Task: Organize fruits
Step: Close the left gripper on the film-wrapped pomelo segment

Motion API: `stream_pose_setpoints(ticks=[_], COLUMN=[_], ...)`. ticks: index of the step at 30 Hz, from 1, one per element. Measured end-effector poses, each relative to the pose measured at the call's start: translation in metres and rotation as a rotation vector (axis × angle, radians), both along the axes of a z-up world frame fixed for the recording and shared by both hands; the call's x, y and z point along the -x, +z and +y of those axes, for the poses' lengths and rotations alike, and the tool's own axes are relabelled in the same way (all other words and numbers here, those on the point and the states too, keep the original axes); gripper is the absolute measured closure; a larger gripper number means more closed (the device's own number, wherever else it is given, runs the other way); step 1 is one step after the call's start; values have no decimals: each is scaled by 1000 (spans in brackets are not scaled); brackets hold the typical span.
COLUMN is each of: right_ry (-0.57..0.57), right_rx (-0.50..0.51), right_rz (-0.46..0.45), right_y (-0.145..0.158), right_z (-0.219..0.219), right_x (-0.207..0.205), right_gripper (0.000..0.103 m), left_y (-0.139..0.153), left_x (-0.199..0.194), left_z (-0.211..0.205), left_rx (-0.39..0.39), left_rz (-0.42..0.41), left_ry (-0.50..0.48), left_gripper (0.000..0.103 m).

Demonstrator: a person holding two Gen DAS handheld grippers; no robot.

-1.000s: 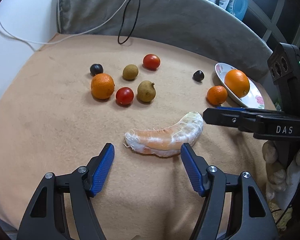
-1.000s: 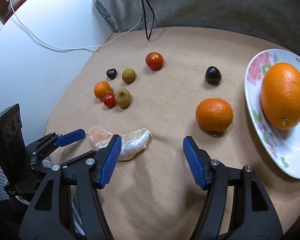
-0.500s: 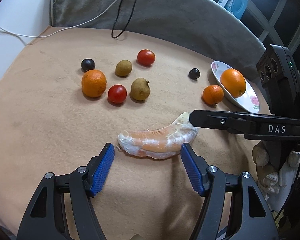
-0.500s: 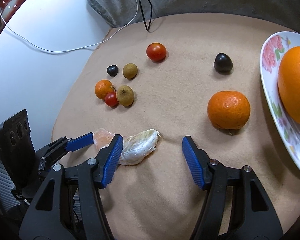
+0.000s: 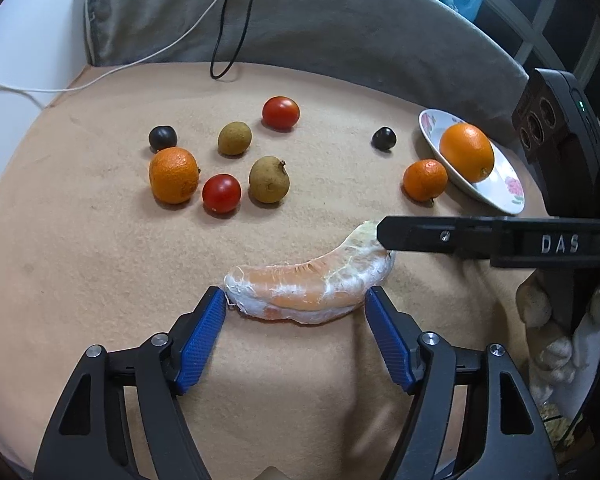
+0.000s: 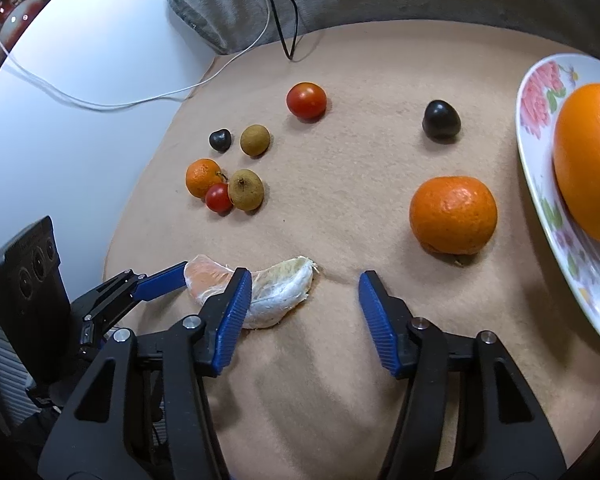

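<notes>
A peeled pomelo segment (image 5: 312, 284) lies on the beige blanket (image 5: 80, 240) near its front. My left gripper (image 5: 296, 300) straddles it lengthwise, a blue pad at each end; its jaws are opening and do not squeeze it. My right gripper (image 6: 304, 280) comes from the other side. Its jaws are closing, the left finger over the segment (image 6: 284, 292) and only the segment's end between them. In the left wrist view, the right gripper's black finger (image 5: 440, 236) rests at that end. A mandarin (image 6: 453, 214) sits beside a flowered plate (image 6: 540, 120) holding a big orange (image 6: 588, 160).
Further back on the blanket lie a second mandarin (image 5: 174, 175), two cherry tomatoes (image 5: 221, 193) (image 5: 281, 112), two longans (image 5: 269, 179) (image 5: 234, 138) and two dark fruits (image 5: 162, 137) (image 5: 384, 137). A grey cushion (image 5: 340, 28) with cables (image 5: 228, 40) closes off the back.
Both grippers have closed in on the segment. The left pads now reach its two ends. The right jaws have narrowed, and the right finger has slid over the segment's end.
</notes>
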State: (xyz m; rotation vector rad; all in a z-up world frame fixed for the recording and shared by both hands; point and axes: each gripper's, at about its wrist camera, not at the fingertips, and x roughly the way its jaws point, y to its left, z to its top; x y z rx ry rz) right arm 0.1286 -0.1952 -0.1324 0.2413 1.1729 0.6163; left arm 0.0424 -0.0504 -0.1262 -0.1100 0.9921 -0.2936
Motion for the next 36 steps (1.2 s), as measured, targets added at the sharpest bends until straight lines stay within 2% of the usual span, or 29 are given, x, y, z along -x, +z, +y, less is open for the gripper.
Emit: stream_pose_setpoints(ticks=[17, 25, 27, 30, 32, 36], right_ry=[-26, -14, -12, -1, 3, -4], right_rx=[-53, -49, -51, -62, -52, -56], right_rz=[57, 68, 73, 85, 78, 73], right_y=[-3, -4, -4, -5, -4, -4], right_z=[-6, 1, 3, 8, 12, 13], right_x=[-3, -4, -5, -6, -5, -5], right_gripper=[46, 51, 52, 62, 63, 65], left_y=[-4, -5, -6, -5, -3, -3], left_x=[-2, -6, -7, -6, -5, -2], left_z=[2, 0, -1, -3, -4, -5], left_rx=[-1, -2, 4, 4, 11, 11], left_rz=[-14, -21, -23, -29, -34, -42], left_ry=[-28, -51, -59, -66, -71, -60], left_gripper=[25, 21, 22, 25, 32, 33])
